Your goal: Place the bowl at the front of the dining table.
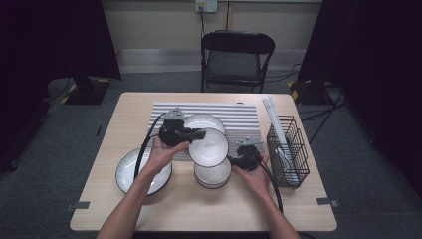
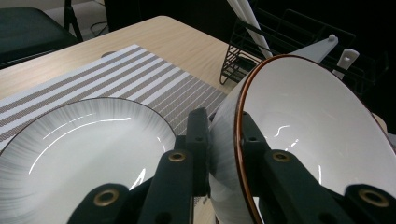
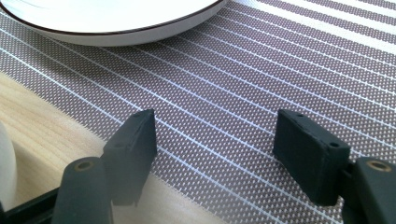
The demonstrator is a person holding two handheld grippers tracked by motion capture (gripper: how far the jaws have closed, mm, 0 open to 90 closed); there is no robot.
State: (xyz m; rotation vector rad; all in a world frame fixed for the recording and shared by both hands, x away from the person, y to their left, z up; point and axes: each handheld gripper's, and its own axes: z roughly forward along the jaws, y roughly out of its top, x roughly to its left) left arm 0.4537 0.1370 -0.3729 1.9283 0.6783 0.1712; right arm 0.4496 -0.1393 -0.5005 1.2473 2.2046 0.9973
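Above the stacked bowls (image 1: 213,174), a tilted bowl (image 1: 209,147) is clamped by its rim in the left gripper (image 1: 193,134) jaws. Right gripper (image 1: 244,160), beside that stack, is held wide open, empty.

Legible texts, labels, brands, numbers, signs: none in any view. Bowls, plates, striped placemat, wire rack, folding chair and both grippers carry no readable marking.
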